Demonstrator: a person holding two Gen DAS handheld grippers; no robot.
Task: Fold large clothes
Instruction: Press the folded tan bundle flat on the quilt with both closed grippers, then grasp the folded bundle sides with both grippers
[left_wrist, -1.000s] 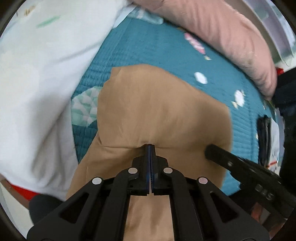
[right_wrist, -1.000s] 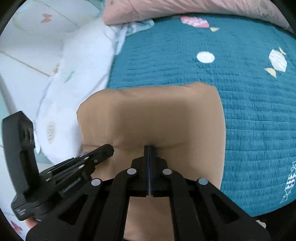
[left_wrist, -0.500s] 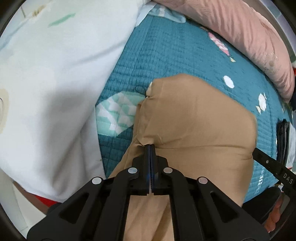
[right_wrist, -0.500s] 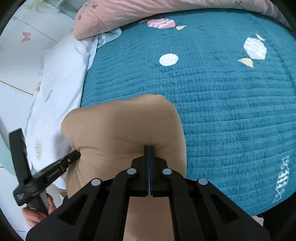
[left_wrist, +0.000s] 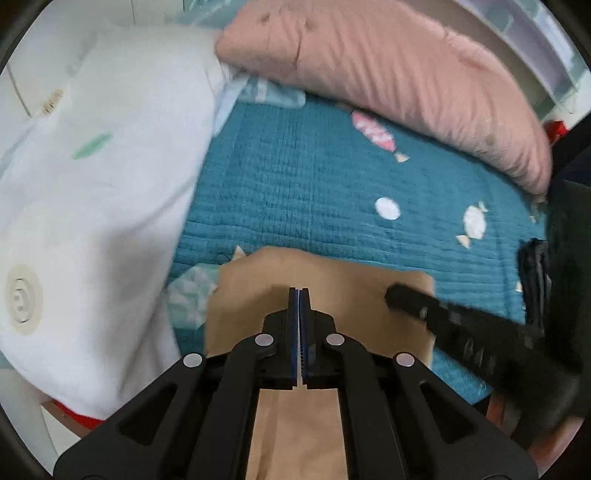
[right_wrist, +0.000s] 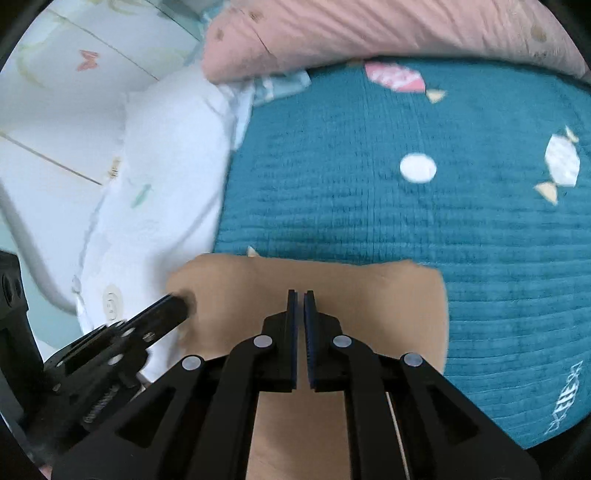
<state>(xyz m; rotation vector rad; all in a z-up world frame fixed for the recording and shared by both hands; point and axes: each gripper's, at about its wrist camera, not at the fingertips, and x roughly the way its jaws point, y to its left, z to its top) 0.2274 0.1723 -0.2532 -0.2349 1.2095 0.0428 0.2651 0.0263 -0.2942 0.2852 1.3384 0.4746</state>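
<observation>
A tan garment (left_wrist: 325, 280) lies folded on the teal quilt (left_wrist: 314, 192); it also shows in the right wrist view (right_wrist: 369, 295). My left gripper (left_wrist: 299, 291) is over its near part, jaws almost closed with a thin gap, no cloth visibly between the tips. My right gripper (right_wrist: 301, 293) is over the same garment, jaws slightly apart, nothing seen between them. The right gripper shows as a black bar (left_wrist: 461, 325) in the left view; the left gripper shows at the garment's left corner (right_wrist: 162, 314) in the right view.
A white duvet (left_wrist: 92, 203) is heaped on the left. A pink pillow (left_wrist: 388, 74) lies along the far side. A dark folded item (left_wrist: 535, 280) sits at the right edge of the quilt. The quilt has candy patches (right_wrist: 417, 168).
The garment was held up and pinched by both grippers; now it lies lower and flatter on the quilt, and both jaws show a small gap. The right jaws have parted a little.
</observation>
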